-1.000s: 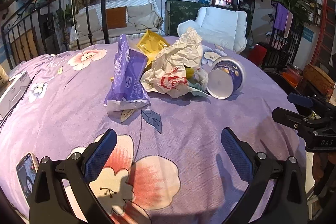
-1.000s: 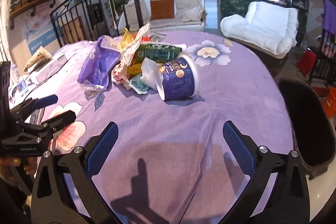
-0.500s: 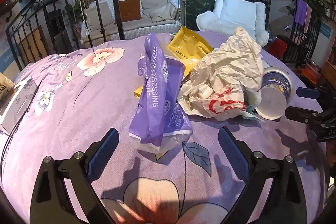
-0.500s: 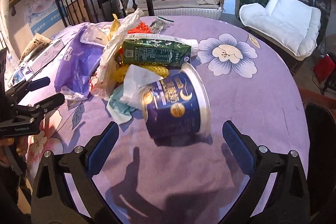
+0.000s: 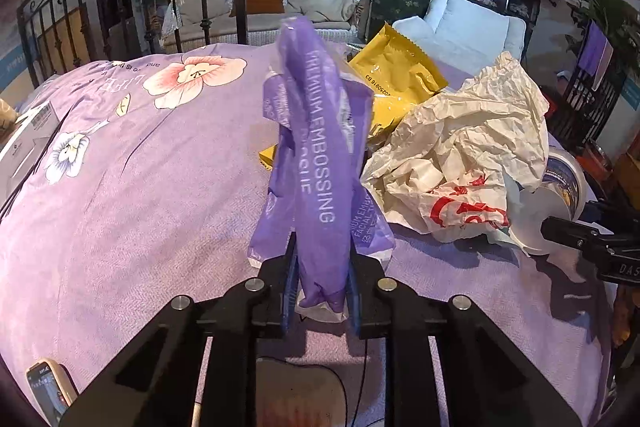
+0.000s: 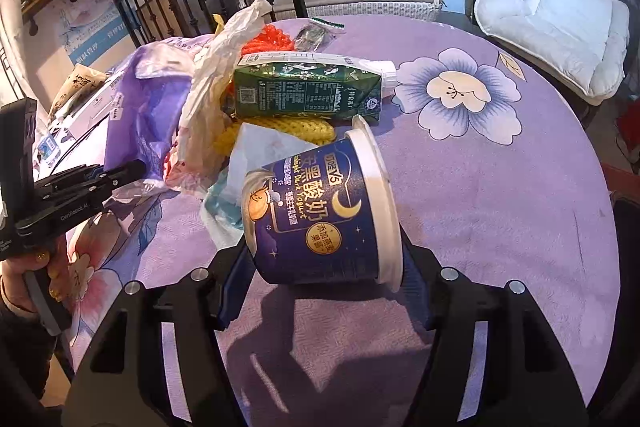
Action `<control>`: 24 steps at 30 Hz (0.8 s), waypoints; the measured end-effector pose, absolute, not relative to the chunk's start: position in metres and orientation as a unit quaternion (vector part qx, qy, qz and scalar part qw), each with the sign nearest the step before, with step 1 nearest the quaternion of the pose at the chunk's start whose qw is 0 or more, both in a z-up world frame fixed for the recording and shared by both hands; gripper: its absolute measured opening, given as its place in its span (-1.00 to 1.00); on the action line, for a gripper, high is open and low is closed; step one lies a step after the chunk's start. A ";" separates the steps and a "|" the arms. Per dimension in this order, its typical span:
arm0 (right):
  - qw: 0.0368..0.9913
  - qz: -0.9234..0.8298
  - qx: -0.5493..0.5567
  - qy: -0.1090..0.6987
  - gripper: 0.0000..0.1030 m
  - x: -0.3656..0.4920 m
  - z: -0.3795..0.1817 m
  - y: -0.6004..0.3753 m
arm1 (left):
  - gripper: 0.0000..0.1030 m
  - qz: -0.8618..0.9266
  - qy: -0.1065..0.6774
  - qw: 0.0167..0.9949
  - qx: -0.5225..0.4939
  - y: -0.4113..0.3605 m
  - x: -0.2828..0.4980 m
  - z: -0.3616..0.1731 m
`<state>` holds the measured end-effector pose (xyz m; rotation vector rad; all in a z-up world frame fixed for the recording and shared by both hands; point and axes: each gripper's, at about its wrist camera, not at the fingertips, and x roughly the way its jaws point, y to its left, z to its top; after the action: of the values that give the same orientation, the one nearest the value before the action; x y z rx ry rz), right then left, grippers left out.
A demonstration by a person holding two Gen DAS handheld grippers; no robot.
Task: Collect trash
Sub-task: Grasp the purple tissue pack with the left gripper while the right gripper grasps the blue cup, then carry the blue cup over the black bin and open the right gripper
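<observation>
Bright, sharp centre, fisheye-warped edges, soft shadows

Purple tissue pack (image 5: 320, 163) is thin glossy plastic film, creased; yellow wrapper (image 5: 396, 75) is shiny foil-like plastic. Crumpled paper bag (image 5: 472, 147) looks matt and heavily wrinkled, yogurt tub (image 6: 320, 215) smooth glossy printed card or plastic, green carton (image 6: 304, 91) glossy coated card. Tablecloth (image 6: 500, 195) is soft matt woven cloth; gripper fingers (image 6: 234, 291) matt black plastic with blue pads.

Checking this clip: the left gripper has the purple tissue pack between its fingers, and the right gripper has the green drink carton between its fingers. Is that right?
Not quite. The left gripper does have the purple tissue pack between its closing fingers. The right gripper, also closing, has the dark blue yogurt tub between its fingers, not the green drink carton, which lies further back in the pile, as the right wrist view shows.
</observation>
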<state>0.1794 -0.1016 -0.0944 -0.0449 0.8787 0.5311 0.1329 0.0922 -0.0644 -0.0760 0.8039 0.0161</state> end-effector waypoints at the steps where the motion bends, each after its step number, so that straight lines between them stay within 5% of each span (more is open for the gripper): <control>1: 0.871 0.254 -0.018 0.420 0.24 0.178 -0.094 -0.103 | -0.67 0.010 0.388 0.921 -0.038 0.092 0.130 -0.063; 24: 0.940 0.169 0.034 0.295 0.22 0.084 -0.053 -0.178 | -0.71 -0.070 0.288 0.955 -0.016 0.016 0.069 -0.011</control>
<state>0.0837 -0.1780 -0.0530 0.0695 0.6017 0.3450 0.0686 0.0162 -0.0114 -0.0335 0.5842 -0.1418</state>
